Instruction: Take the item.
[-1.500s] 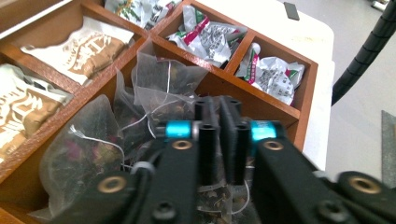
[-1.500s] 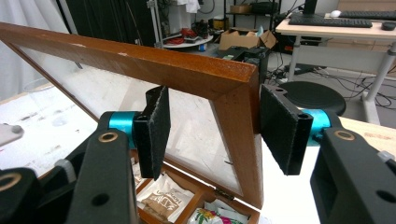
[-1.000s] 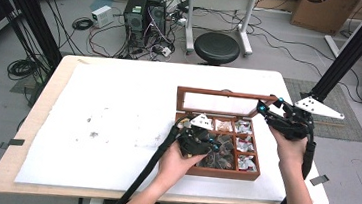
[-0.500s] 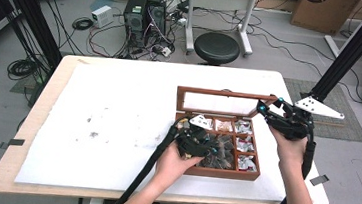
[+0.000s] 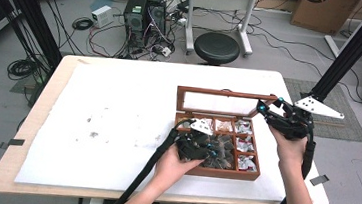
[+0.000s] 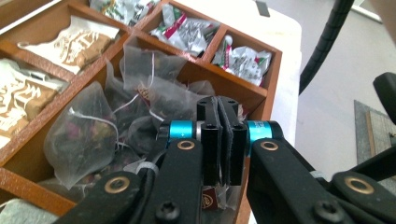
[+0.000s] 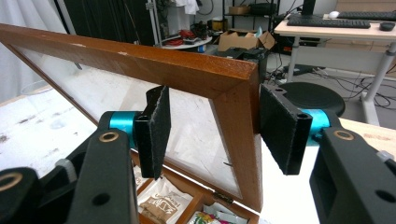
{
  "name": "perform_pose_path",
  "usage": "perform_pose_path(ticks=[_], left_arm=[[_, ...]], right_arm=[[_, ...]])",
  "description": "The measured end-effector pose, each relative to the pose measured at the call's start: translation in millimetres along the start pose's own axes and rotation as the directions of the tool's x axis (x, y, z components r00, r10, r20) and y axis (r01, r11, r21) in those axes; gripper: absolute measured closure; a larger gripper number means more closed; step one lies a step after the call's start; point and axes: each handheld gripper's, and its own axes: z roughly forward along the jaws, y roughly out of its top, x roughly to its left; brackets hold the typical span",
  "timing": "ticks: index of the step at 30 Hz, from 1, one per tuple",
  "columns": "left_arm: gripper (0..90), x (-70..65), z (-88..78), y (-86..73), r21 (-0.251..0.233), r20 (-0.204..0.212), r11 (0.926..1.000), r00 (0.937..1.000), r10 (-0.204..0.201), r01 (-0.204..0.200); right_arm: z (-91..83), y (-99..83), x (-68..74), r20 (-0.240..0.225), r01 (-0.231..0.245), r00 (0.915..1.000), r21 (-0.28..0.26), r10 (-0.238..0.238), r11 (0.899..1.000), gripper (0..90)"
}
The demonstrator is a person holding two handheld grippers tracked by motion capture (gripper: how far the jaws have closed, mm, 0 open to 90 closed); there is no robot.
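**Left tongs pinched shut in the tea bags, right tongs astride the lid**

Your left gripper [image 6: 224, 135] sits low in the wooden box [image 5: 215, 171], in the near compartment full of mesh tea bags [image 6: 81, 135]. Over the last second its jaws have sprung apart and come together again; now the pads stand pressed face to face. A paper tag [image 6: 208, 198] and a fold of mesh show just below the closed pads, but you cannot tell whether any of it is caught between them. Most of the mesh bags lie to the left of your jaws, and the compartments of green-and-red foil sachets [image 6: 187, 30] lie beyond the tips, with brown paper packets [image 6: 72, 44] off to the far left.

Compared with the earlier high views, your left hand [image 5: 175, 164] has not shifted; it rests at the same near edge of the box.

Your right gripper [image 7: 212, 128] is unchanged as well. Its jaws stand partly open on either side of the raised glass-paned lid [image 7: 140, 65], at the lid's corner. The right pad lies against the outer edge of the wooden frame; the left pad stands off the glass with a visible gap. The lid is tilted upright, as it was a second ago, and your right hand [image 5: 290, 147] holds its place at the far right corner of the box.
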Motion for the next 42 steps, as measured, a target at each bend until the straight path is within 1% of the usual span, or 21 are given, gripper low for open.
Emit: perform_pose_path(ticks=[3, 8, 12, 15, 19, 21, 24, 26, 28, 29, 31, 32, 34, 36, 37, 38, 39, 42], left_arm=[[89.3, 1.8, -2.5, -0.1, -0.004, 0.008, 1.0, 1.0, -0.002, 0.002], [89.5, 1.0, -12.6, 2.0, -0.054, 0.022, 0.9985, 0.9997, 0.007, -0.006], [89.5, 0.9, -25.9, 4.2, -0.083, 0.015, 0.9965, 0.9998, 0.01, -0.009], [89.6, 2.3, -40.0, 5.8, -0.112, 0.009, 0.9936, 0.9999, 0.013, -0.012], [89.6, 4.9, -60.6, 6.3, -0.145, -0.001, 0.9894, 1.0, 0.006, -0.006], [89.5, 6.3, -71.8, 6.3, -0.154, -0.019, 0.988, 0.9998, 0.005, -0.007], [89.5, 8.8, -89.1, 5.6, -0.179, -0.038, 0.9837, 0.9993, 0.002, -0.009], [89.5, 10.6, -98.3, 4.9, -0.185, -0.057, 0.9827, 0.9984, -0.001, -0.009], [89.5, 14.9, -110.3, 3.0, -0.191, -0.075, 0.9815, 0.9971, -0.013, -0.002], [89.5, 16.7, -115.6, 2.0, -0.202, -0.079, 0.9794, 0.9966, -0.022, 0.006], [89.6, 21.1, -126.3, 0.2, -0.217, -0.09, 0.9761, 0.9955, -0.028, 0.008], [89.6, 23.6, -131.5, -0.5, -0.223, -0.102, 0.9747, 0.9943, -0.032, 0.008], [89.6, 29.8, -142.6, -2.1, -0.237, -0.118, 0.9712, 0.9918, -0.05, 0.021], [89.5, 35.0, -153.2, -3.4, -0.257, -0.136, 0.966, 0.9885, -0.066, 0.029], [89.6, 36.8, -157.4, -3.7, -0.26, -0.144, 0.9651, 0.9871, -0.069, 0.029], [89.6, 39.3, -163.6, -4.1, -0.273, -0.157, 0.9614, 0.9846, -0.077, 0.032], [89.6, 41.6, -168.6, -4.4, -0.278, -0.169, 0.96, 0.9823, -0.08, 0.03], [89.6, 48.2, -182.6, -4.7, -0.28, -0.225, 0.9598, 0.9701, -0.09, 0.024]], right_arm=[[-0.1, 0.0, -0.1, -0.001, 0.001, 1.0, 0.0, -0.001, 1.0, 46.0], [-0.1, 0.0, 0.2, 0.0, -0.001, 1.0, 0.001, 0.001, 1.0, 46.1], [0.0, 0.0, 0.1, 0.0, 0.0, 1.0, 0.001, 0.0, 1.0, 46.1], [0.1, 0.1, 0.0, 0.0, 0.001, 1.0, 0.0, -0.001, 1.0, 46.1], [0.3, 0.1, -0.1, 0.002, 0.001, 1.0, -0.001, -0.001, 1.0, 46.1], [0.4, 0.2, 0.2, 0.001, -0.003, 1.0, -0.001, 0.003, 1.0, 46.1], [0.8, 0.6, 0.1, 0.003, -0.003, 1.0, -0.001, 0.003, 1.0, 46.1], [1.1, 0.8, 0.1, 0.003, -0.004, 1.0, -0.001, 0.004, 1.0, 46.1], [1.4, 1.0, -0.1, 0.006, -0.001, 1.0, -0.002, 0.001, 1.0, 46.1], [1.6, 1.1, 0.1, 0.008, -0.003, 1.0, -0.002, 0.003, 1.0, 46.2], [1.7, 1.3, 0.3, 0.009, -0.004, 1.0, -0.001, 0.004, 1.0, 46.2], [1.8, 1.3, 0.3, 0.01, -0.004, 0.9999, -0.002, 0.004, 1.0, 46.2], [2.0, 1.3, 0.5, 0.011, -0.005, 0.9999, -0.002, 0.005, 1.0, 46.1], [2.1, 1.4, 0.3, 0.011, -0.003, 0.9999, -0.003, 0.003, 1.0, 46.2], [2.1, 1.4, 0.2, 0.01, -0.004, 0.9999, -0.003, 0.004, 1.0, 46.1], [2.0, 1.3, 0.2, 0.009, -0.004, 1.0, -0.002, 0.004, 1.0, 46.2], [2.1, 1.3, 0.1, 0.009, -0.004, 0.9999, -0.002, 0.004, 1.0, 46.2], [2.1, 1.3, 0.0, 0.009, -0.004, 0.9999, -0.003, 0.004, 1.0, 46.1]])
